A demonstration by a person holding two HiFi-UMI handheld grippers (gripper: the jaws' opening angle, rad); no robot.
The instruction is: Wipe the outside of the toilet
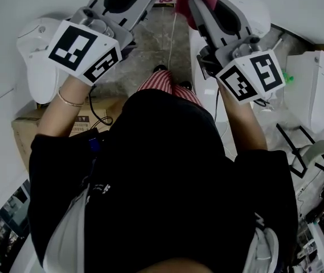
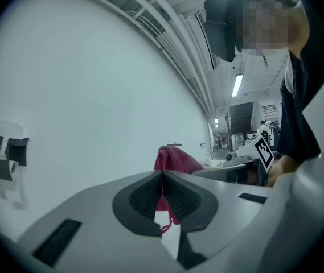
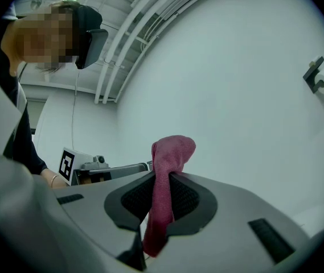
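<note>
Right tool (image 3: 160, 178) gripped the cloth (image 3: 173, 147), tips raised toward the wall, toilet (image 1: 258, 10) just beneath; left tool (image 2: 162, 174) clenched, apparently empty.

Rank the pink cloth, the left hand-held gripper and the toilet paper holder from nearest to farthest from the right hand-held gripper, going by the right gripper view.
1. Pink cloth, clamped in the right hand-held gripper.
2. Left hand-held gripper, just beside, to the left.
3. Toilet paper holder, on the wall, upper right.

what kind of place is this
Likely a workshop's mock bathroom: a white ceramic toilet beside a brown cardboard box, a second white toilet, and a wall-mounted toilet-roll holder.
</note>
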